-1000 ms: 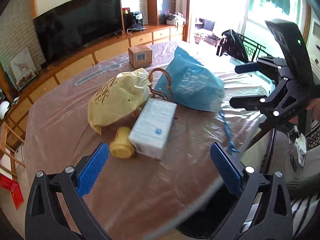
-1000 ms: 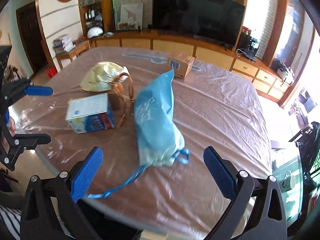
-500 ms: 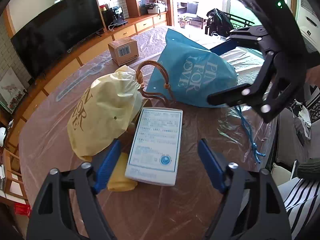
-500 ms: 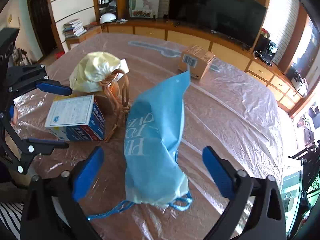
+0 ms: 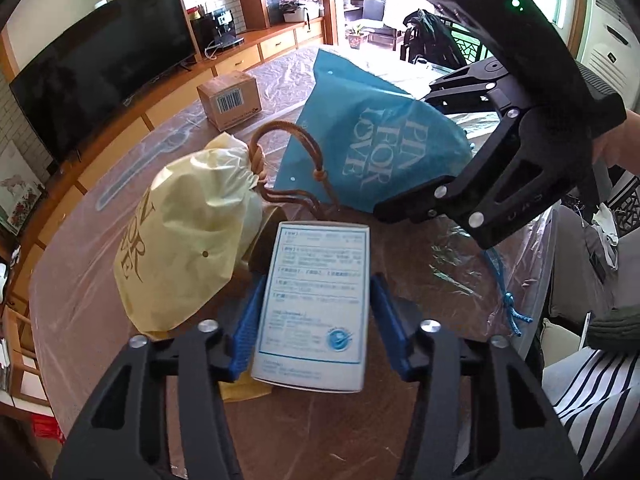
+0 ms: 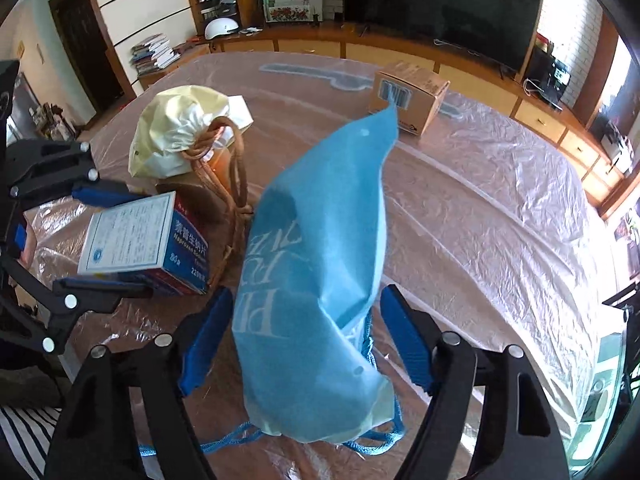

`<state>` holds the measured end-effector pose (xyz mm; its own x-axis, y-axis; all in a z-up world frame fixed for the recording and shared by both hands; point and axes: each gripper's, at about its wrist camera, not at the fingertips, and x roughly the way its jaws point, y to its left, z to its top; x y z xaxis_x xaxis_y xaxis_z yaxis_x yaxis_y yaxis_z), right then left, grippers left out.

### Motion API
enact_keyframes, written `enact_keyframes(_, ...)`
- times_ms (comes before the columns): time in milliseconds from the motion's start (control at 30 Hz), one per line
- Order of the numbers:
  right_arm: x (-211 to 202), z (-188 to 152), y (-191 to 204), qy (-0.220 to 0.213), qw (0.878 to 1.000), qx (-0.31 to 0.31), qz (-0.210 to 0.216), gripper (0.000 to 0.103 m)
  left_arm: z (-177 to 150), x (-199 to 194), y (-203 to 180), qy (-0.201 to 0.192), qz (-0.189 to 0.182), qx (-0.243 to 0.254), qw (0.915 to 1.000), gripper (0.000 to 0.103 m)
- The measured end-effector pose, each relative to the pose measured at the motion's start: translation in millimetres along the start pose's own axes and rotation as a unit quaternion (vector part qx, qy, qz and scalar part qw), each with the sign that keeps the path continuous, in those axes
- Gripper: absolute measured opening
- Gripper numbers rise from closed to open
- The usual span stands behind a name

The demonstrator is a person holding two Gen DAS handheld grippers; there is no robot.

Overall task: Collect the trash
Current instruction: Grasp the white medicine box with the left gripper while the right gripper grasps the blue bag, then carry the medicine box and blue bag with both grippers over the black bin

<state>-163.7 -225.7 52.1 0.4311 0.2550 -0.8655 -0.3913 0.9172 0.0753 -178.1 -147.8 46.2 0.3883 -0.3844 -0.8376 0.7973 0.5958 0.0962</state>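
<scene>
**Both hand-held grippers closing on trash**

The step in hand is the grab. The left hand-held gripper [image 5: 314, 328] has its jaws closing around the white box [image 5: 316, 304]; the blue pads sit just beside its 2 long sides, and I cannot tell if they press yet. The right hand-held gripper [image 6: 306, 336] is also closing, with the blue bag [image 6: 316, 280] between its jaws and clear gaps on both sides, so nothing is held there.

Next, I judge each needs to finish closing until the pads bite, then lift; the soft bag will likely crumple and may slip.

On the table [image 6: 500, 208], near its front edge: 1 white box, 1 blue bag, 1 yellow bag [image 5: 188, 236] with a brown cord, 1 cardboard box [image 5: 229, 98] farther back, and 1 small yellow item [image 5: 244, 390] under the left jaw.
</scene>
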Motion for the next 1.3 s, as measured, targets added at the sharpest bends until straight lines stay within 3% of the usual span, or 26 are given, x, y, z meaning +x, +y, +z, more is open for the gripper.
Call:
enact_keyframes(100, -0.1, -0.9, -8.7, -0.002, 1.0, 0.022, 0.014, 0.075, 0.2, 0.6, 0.5, 0.005, -0.003, -0.002, 1.0, 0.05)
enact_keyframes(167, -0.1, -1.1, -11.1, -0.001, 0.999, 0.027, 0.018, 0.056, -1.1, 1.0, 0.5, 0.006, -0.003, -0.002, 1.0, 0.049)
enact_keyframes(367, -0.2, -4.0, -10.8, 0.002, 0.999, 0.037, 0.035, 0.043, 0.9, 3.7, -0.8, 0.008, -0.001, -0.007, 0.9999, 0.048)
enact_keyframes(667, -13.8, -10.3, -17.5, -0.018, 0.996, 0.074, 0.05, 0.04, 0.8, -1.4, -2.0, 0.003, -0.003, -0.017, 0.9999, 0.048)
enact_keyframes(1133, -39.4, -11.7, -31.5, -0.053, 0.992, 0.109, 0.033, 0.04, 0.2, -23.1, -0.5, -0.028, -0.001, -0.054, 0.9981, 0.048)
enact_keyframes(1300, -51.3, -9.6, -27.9, -0.067, 0.992, 0.104, 0.032, 0.04, -1.4, -40.3, 3.7, -0.051, -0.028, -0.087, 0.9945, 0.048)
